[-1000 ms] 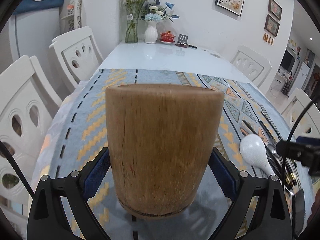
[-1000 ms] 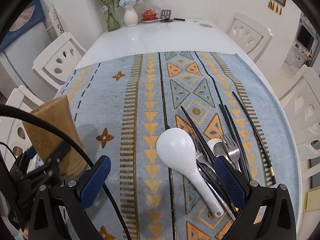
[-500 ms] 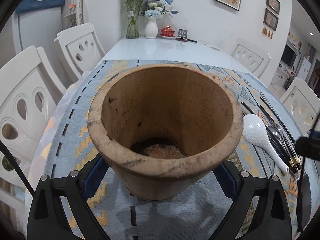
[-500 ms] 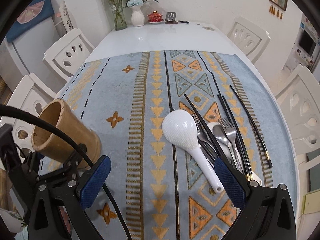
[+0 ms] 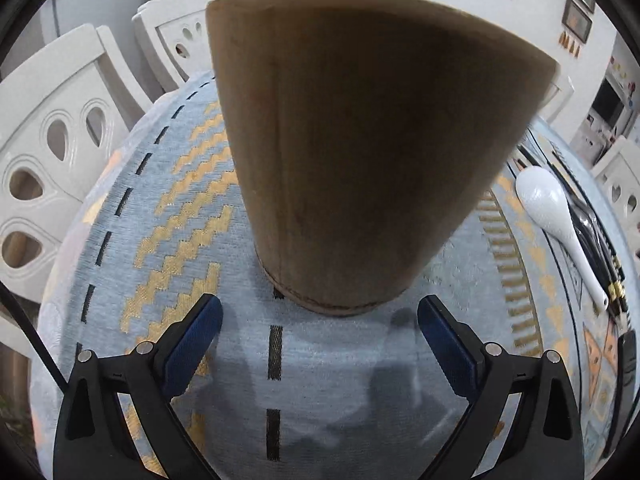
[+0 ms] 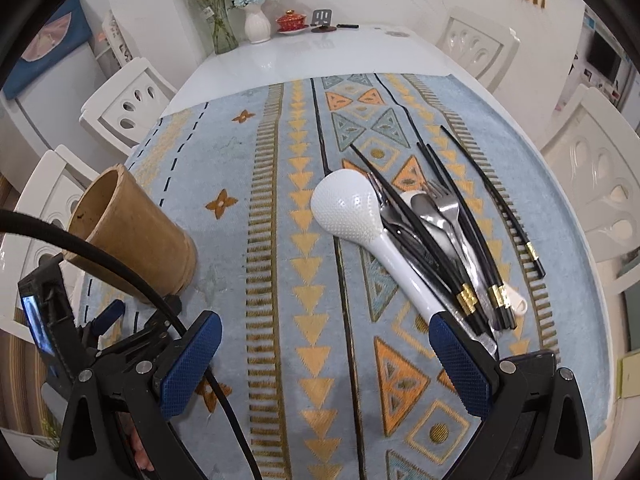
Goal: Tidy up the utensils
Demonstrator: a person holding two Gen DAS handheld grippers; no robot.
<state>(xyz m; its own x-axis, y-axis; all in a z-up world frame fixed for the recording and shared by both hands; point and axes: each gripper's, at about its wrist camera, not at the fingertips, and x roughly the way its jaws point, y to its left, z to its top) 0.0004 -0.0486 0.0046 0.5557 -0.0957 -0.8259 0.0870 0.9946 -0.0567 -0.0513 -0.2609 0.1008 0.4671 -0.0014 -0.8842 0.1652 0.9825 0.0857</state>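
Note:
A round wooden utensil holder (image 5: 360, 160) stands upright on the blue patterned cloth (image 5: 328, 364). My left gripper (image 5: 320, 344) is open just short of its base, with both fingers clear of the wood. In the right wrist view the holder (image 6: 132, 240) stands at the left, hollow and empty near its rim. A white rice paddle (image 6: 352, 212) lies beside a pile of black chopsticks (image 6: 460, 216), a steel fork (image 6: 446, 204) and a steel spoon (image 6: 424, 204). My right gripper (image 6: 324, 364) is open above the cloth, with the paddle's handle end by its right finger.
White chairs (image 6: 128, 108) line both sides of the table. At the far end stand a glass vase (image 6: 222, 28), a white vase with flowers (image 6: 256, 24) and a red lidded cup (image 6: 290, 22). A black cable (image 6: 120, 268) crosses in front of the holder.
The holder, tilted in my left gripper half a second ago, now stands on the cloth. The left fingers have let go and drawn back. My right gripper has come closer to the utensil pile.

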